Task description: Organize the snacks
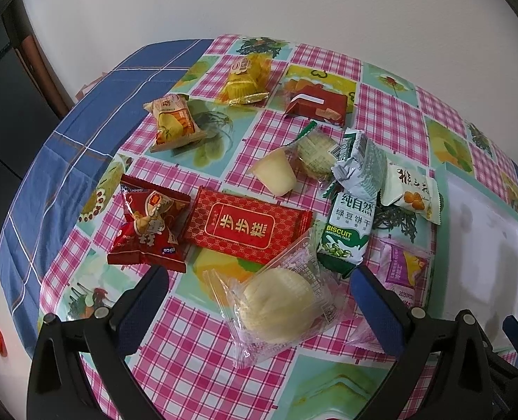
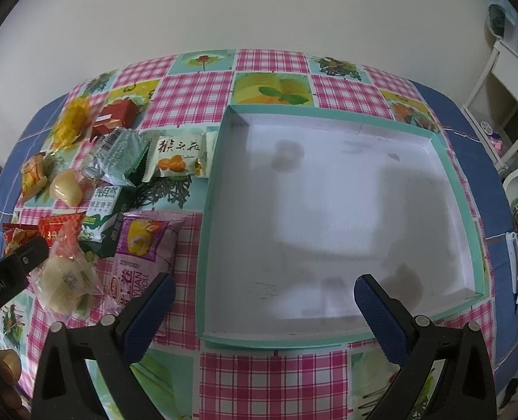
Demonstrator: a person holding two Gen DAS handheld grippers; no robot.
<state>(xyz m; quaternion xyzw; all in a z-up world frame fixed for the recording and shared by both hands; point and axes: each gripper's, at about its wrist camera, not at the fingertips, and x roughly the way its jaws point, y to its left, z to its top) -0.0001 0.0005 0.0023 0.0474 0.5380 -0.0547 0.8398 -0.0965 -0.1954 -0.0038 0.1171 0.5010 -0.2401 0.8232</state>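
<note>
Left gripper (image 1: pixel 259 301) held spread wide, nothing gripped, straddling clear-wrapped pastry (image 1: pixel 280 309) on tablecloth. Right gripper (image 2: pixel 264 301) likewise spread, unladen, over white box (image 2: pixel 329 210). Pastry best pinched across middle, wrapper corners avoided.

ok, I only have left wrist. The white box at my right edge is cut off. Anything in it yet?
Observer: No. The right wrist view shows the whole shallow white cardboard box with a teal rim. There are no snacks in it, only grey smudges on its floor.
Operator: Right gripper?
Observer: The right gripper is open and holds nothing. It hovers at the box's near-left corner.
Operator: What's closest to the box?
Observer: The purple roll-cake packet lies just left of the box's left wall, with a narrow gap between them. The white packet printed with orange fruit lies further back along the same wall.
</note>
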